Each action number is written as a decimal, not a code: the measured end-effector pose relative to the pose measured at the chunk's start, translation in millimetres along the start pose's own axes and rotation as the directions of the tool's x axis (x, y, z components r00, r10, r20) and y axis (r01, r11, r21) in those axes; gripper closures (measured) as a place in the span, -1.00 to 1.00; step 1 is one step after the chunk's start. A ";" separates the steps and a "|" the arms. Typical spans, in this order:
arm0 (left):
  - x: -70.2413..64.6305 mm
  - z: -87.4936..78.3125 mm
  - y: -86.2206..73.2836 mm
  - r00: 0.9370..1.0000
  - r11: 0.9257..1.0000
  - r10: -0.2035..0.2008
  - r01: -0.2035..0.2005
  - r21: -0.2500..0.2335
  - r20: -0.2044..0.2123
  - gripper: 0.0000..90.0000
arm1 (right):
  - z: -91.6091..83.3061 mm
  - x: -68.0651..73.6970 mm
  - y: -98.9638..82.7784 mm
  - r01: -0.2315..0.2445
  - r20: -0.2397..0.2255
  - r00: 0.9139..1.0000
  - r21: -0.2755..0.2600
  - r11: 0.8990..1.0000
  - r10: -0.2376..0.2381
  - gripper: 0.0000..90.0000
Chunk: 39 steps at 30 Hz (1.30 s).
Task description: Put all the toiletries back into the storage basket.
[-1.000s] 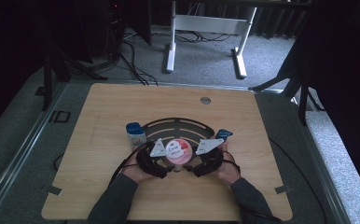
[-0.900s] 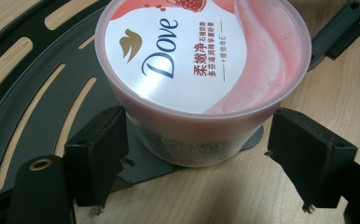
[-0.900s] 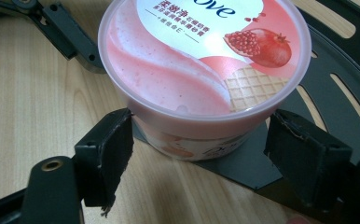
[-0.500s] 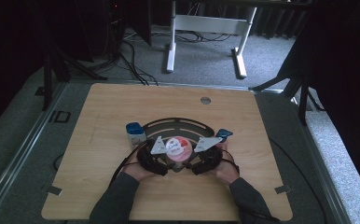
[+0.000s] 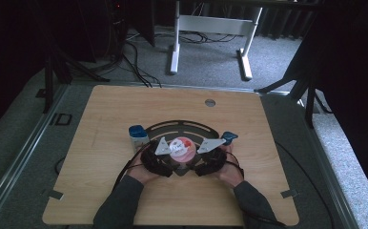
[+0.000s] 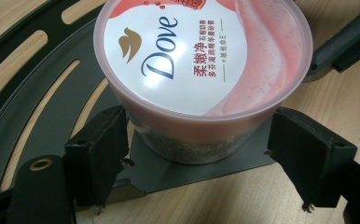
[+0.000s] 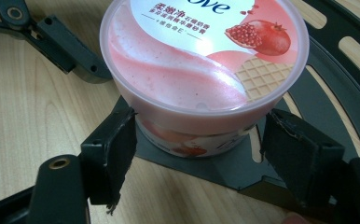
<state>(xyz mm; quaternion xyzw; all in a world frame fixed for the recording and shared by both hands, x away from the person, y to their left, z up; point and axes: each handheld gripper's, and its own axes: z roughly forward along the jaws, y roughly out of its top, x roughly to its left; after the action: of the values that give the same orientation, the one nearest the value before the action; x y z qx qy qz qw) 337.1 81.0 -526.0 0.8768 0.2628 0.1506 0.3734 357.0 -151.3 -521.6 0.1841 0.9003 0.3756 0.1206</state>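
in the high view, both hands meet at the near middle of the wooden table (image 5: 101, 109), the left gripper (image 5: 165, 160) and right gripper (image 5: 202, 160) closing in from either side on a round pink tub (image 5: 182, 148) that sits on a flat black slotted plate (image 5: 182, 126); a small blue-capped container (image 5: 138, 134) stands just beside the plate's left edge. in the left gripper view, the tub (image 6: 201, 60) shows a glossy printed lid over a translucent, grainy-looking body, and the left gripper (image 6: 215, 154) has its jaws spread, one on each side of the tub's base, not clearly pressing it. in the right gripper view, the right gripper (image 7: 199, 149) is likewise open around the tub (image 7: 201, 65), its foam-like pads (image 7: 113, 149) frayed at the edges. this looks like the approach just before a two-sided grasp; next calls for an even squeeze below the lid's rim, since the smooth plastic wall could slip.
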 end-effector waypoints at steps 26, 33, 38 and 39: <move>3.4 5.7 4.7 0.997 0.999 -0.050 0.050 0.002 -0.053 -0.54 | 1.6 -0.8 3.5 -0.023 0.063 0.998 0.000 1.000 0.022 -0.25; 2.9 7.0 6.2 0.996 0.998 -0.058 0.058 0.003 -0.073 -0.54 | 3.1 -2.3 5.7 -0.026 0.076 0.997 0.008 1.000 0.026 -0.24; 0.8 9.4 8.6 0.992 0.997 -0.074 0.075 0.003 -0.106 -0.54 | 3.7 -2.1 6.7 -0.038 0.094 0.995 0.012 0.999 0.036 -0.18; 0.9 9.8 8.9 0.991 0.997 -0.076 0.077 0.002 -0.111 -0.54 | 3.9 -2.4 6.9 -0.040 0.097 0.995 0.012 0.999 0.038 -0.17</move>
<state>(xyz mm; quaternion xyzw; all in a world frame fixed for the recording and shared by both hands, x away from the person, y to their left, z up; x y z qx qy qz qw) 345.5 70.7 -526.1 0.8576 0.3171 0.1836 0.3609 362.2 -145.4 -519.1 0.2205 0.8921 0.3624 0.1555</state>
